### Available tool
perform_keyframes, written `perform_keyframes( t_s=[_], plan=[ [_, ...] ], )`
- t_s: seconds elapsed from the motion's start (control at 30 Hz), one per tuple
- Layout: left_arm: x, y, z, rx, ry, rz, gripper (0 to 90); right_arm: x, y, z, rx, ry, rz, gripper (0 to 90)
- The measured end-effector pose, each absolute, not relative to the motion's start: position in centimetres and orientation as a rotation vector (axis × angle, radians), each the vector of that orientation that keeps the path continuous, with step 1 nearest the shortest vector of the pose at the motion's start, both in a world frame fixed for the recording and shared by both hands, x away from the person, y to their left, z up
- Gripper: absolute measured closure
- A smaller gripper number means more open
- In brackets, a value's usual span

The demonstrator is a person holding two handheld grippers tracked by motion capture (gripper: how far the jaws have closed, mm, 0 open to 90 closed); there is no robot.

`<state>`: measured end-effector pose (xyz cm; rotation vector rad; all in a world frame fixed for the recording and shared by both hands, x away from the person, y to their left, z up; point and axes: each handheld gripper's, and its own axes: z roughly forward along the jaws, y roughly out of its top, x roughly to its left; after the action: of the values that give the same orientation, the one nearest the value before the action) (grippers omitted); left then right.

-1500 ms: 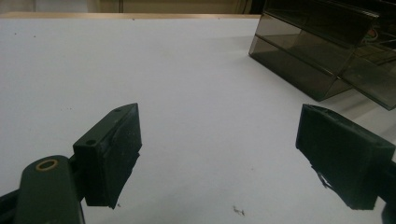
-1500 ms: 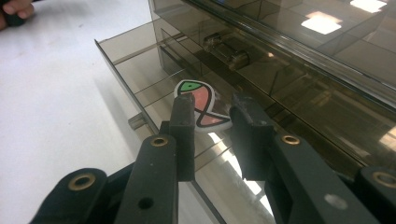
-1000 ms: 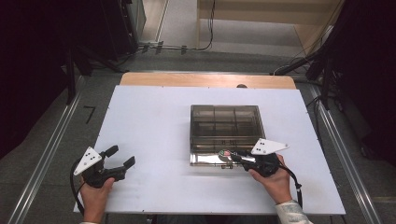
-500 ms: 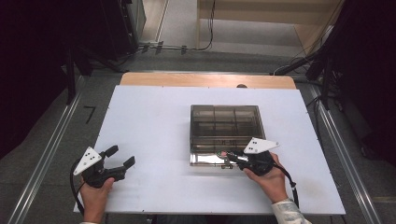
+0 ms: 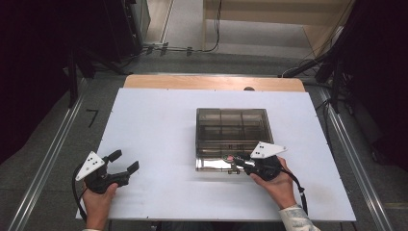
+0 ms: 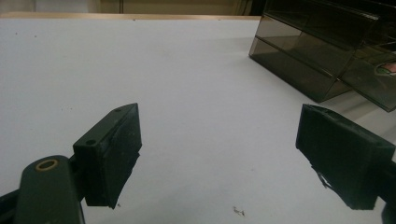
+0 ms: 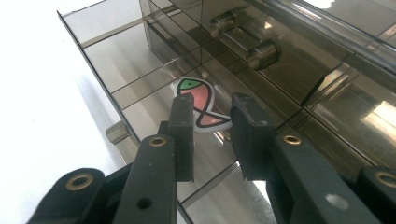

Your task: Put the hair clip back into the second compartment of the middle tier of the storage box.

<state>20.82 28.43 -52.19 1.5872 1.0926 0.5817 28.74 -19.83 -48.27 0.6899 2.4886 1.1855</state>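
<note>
Reaching forward, right claw grips fish sticker.

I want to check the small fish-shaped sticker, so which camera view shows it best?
The right gripper view: the small pink fish-shaped sticker with a green head lies close and sharp between the right gripper fingers, inside the smoky transparent plastic box. The high view shows a tiny pink spot; the left gripper view catches its edge.
</note>
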Motion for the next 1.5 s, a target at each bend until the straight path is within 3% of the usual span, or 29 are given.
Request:
perform_keyframes(
  t_s=[0.67,1.5],
  plan=[
    [20.8,28.5,-52.2,1.587,1.089,0.585,14.8,28.3,-22.4,-47.7,0.704,2.439,1.333,62.3],
    [20.8,28.5,-52.2,1.584,1.089,0.585,14.8,27.0,-27.9,-47.4,0.756,2.292,1.383,38.1]
  ],
)
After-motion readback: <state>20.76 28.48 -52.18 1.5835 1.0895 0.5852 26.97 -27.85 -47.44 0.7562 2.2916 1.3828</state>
